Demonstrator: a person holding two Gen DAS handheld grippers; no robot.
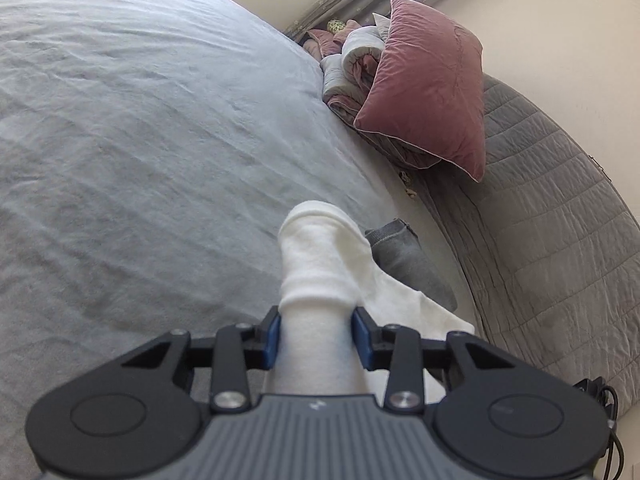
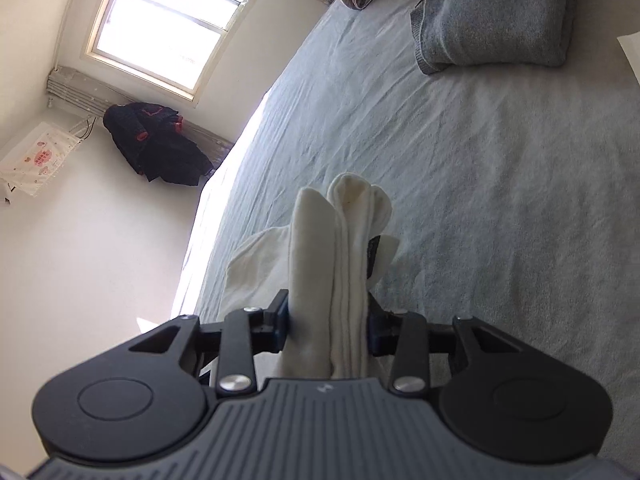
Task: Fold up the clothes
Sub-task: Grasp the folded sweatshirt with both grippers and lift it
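Left tongs [image 1: 316,330] are pinching a white garment [image 1: 320,256] fold; right tongs [image 2: 330,320] are clamping its bunched layers, likely aligning edges above the bed [image 2: 480,200].

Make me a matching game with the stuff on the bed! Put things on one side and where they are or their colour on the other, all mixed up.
Things:
1. white garment
2. cushion
3. folded grey garment
4. dark jacket

Clues:
A. hanging on the wall under the window
B. pinched in both grippers
C. dusty pink
D. lying folded on the bed

Pairs: 1-B, 2-C, 3-D, 4-A
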